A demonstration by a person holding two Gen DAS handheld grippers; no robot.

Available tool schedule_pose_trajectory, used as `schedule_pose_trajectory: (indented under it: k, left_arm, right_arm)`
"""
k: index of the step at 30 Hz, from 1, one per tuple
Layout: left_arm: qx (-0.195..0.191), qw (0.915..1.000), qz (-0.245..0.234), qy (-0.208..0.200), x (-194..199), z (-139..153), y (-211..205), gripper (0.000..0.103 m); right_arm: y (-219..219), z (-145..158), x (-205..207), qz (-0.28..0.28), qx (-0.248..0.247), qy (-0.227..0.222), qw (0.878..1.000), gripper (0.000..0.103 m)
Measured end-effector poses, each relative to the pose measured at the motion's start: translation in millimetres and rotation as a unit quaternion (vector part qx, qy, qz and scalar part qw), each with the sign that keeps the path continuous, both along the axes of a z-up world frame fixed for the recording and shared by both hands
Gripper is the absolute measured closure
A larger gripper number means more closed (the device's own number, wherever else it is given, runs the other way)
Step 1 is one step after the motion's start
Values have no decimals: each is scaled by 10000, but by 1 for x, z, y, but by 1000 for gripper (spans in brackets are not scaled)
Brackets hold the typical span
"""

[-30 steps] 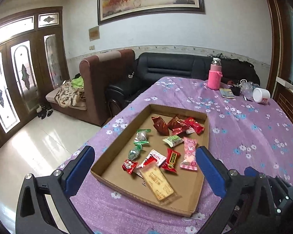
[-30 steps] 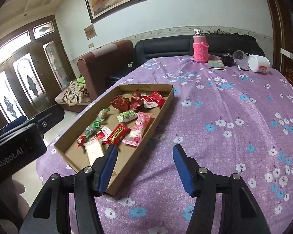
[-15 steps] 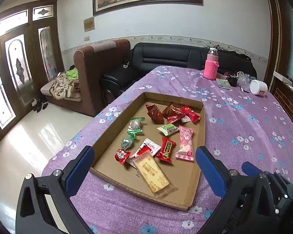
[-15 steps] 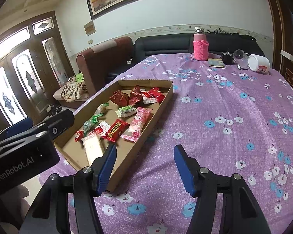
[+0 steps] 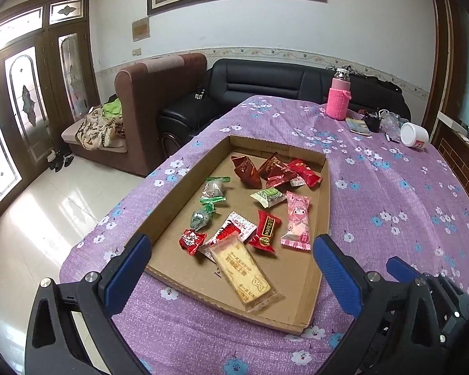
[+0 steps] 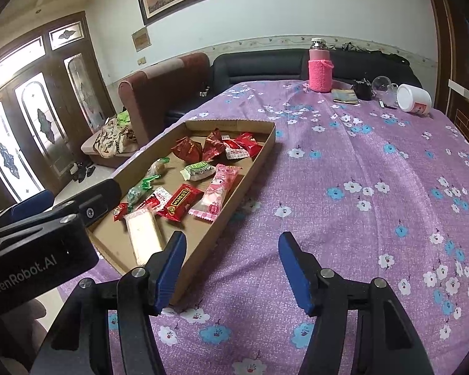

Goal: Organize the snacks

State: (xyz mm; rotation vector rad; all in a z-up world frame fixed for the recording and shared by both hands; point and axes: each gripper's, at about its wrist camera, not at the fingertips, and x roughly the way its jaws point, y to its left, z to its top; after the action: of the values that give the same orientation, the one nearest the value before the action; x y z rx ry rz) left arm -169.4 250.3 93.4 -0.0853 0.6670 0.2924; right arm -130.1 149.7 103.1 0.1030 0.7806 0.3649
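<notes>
Shallow cardboard tray (image 5: 323,200) sits near the left edge of the purple flowered tablecloth (image 6: 359,172), snacks loose inside: biscuit pack (image 5: 245,273) closest, pink candy pack (image 5: 296,218) by the right wall. Left gripper (image 5: 228,261) spread wide, empty, above the tray's near edge. Right gripper (image 6: 231,264) spread, empty, over bare cloth just right of the tray; wide free cloth further right.

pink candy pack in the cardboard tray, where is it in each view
Left wrist view: the pink candy pack lies right of centre, by the cardboard tray's right wall.
Right wrist view: the pack is left of centre, by the same wall.
Shared landmark: the pink bottle at the table's far end.
</notes>
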Motion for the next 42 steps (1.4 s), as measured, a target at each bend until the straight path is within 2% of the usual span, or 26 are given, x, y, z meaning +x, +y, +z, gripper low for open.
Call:
schedule_pose_trajectory:
  k: [11, 15, 17, 21, 23, 25, 28, 30, 42]
  left_arm:
    - [-41, 9998, 76, -168, -4, 3, 3, 0]
    - [185, 9976, 361, -561, -18, 13, 1, 0]
    - [478, 9915, 704, -988, -33, 24, -2, 0]
    - [876, 9715, 1158, -1873, -67, 41, -11, 0]
    - [986, 9658, 1219, -2066, -75, 41, -14, 0]
    - [911, 9728, 1031, -1866, -70, 41, -11, 0]
    - [345, 9877, 641, -1383, -57, 33, -2, 0]
    - [77, 9917, 631, -1119, -50, 28, 4, 0]
    - [-237, 9959, 644, -582, -39, 7, 15, 0]
  right_arm:
    - [0, -2, -1, 6, -42, 4, 10000, 37]
    - [1, -2, -3, 23, -70, -49, 10000, 37]
    - [3, 0, -5, 52, -92, -115, 9999, 37]
    - [9, 3, -12, 133, -176, -269, 9994, 37]
    - [12, 4, -15, 169, -203, -324, 9991, 37]
    - [14, 4, -16, 205, -235, -349, 9989, 37]
    - [17, 5, -17, 244, -279, -363, 9987, 37]
    - [18, 6, -19, 257, -325, -395, 9984, 37]
    - [29, 4, -24, 391, -469, -440, 9972, 35]
